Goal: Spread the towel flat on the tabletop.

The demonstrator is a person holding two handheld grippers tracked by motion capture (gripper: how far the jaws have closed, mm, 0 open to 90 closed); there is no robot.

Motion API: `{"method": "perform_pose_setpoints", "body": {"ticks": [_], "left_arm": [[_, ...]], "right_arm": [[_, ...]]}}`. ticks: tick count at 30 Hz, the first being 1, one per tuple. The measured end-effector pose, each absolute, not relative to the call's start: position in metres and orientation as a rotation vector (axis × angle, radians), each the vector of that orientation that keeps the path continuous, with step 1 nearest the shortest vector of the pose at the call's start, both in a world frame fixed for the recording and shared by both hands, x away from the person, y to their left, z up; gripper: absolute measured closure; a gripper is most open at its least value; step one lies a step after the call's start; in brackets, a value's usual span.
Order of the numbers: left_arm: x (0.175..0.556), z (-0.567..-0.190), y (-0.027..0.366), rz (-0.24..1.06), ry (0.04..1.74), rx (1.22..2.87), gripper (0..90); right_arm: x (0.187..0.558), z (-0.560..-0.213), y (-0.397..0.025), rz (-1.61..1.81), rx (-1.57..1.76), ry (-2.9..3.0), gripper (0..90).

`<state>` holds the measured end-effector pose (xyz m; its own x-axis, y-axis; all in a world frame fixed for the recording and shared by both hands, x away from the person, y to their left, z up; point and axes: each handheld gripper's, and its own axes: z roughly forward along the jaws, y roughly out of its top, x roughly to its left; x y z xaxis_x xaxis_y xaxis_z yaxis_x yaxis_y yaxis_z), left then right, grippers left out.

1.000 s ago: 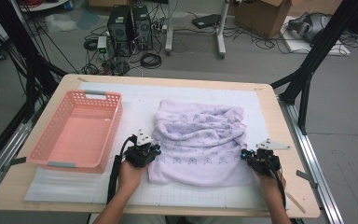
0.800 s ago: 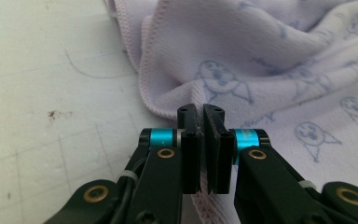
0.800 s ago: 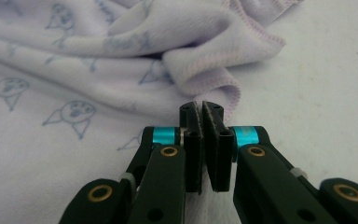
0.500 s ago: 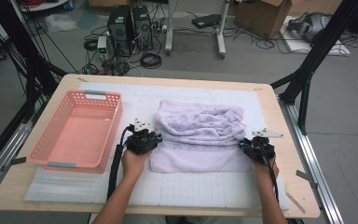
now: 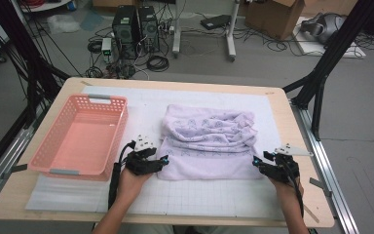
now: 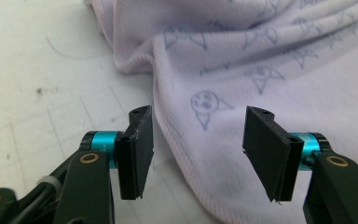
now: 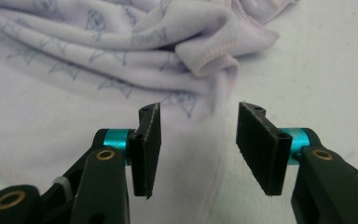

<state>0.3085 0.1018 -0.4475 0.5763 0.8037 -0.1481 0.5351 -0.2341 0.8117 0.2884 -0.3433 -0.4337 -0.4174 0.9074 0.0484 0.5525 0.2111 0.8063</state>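
A pale lilac towel point(image 5: 209, 141) with small printed figures lies folded and bunched in the middle of the white mat. My left gripper point(image 5: 161, 160) sits at the towel's near left corner, open, its jaws straddling the hemmed edge point(image 6: 177, 140) with nothing pinched. At the near right corner my right gripper point(image 5: 256, 162) is open too. In the right gripper view the towel's side edge point(image 7: 219, 107) runs between the spread jaws point(image 7: 198, 140). The left gripper view has the open gripper point(image 6: 198, 149) over the towel point(image 6: 261, 60).
A pink plastic basket point(image 5: 48, 151), with nothing in it, stands at the left of the table. The gridded white mat point(image 5: 199, 197) covers most of the wooden tabletop point(image 5: 292, 122). Beyond the far edge are computer towers, cables and boxes on the floor.
Both grippers carried the towel's near edge away from me, folding it over, then let go. Both now rest open at the towel's near corners.
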Motion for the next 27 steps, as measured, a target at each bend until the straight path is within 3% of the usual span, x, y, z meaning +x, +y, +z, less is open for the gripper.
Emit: {"method": "perform_pose_setpoints", "body": {"ticks": [6,13,15,16,19,27], "left_arm": [[0.292,-0.450,0.112,0.318,1.067,1.910,42.9],[0.275,-0.452,0.109,0.287,1.024,1.951,47.3],[0.272,-0.452,0.104,0.322,1.001,1.981,51.3],[0.270,-0.452,0.103,0.349,0.990,1.999,58.4],[0.266,-0.451,0.100,0.363,0.961,2.020,85.9],[0.244,-0.451,0.115,0.316,0.998,1.984,87.0]], "right_arm": [[0.273,-0.438,-0.355,1.044,1.355,2.084,50.6],[0.262,-0.445,-0.354,1.039,1.363,2.162,62.9],[0.260,-0.447,-0.350,1.010,1.347,2.175,72.0],[0.259,-0.447,-0.350,1.022,1.347,2.190,81.9],[0.256,-0.445,-0.346,0.998,1.332,2.212,85.4],[0.233,-0.442,-0.349,0.993,1.318,2.225,85.7]]}}
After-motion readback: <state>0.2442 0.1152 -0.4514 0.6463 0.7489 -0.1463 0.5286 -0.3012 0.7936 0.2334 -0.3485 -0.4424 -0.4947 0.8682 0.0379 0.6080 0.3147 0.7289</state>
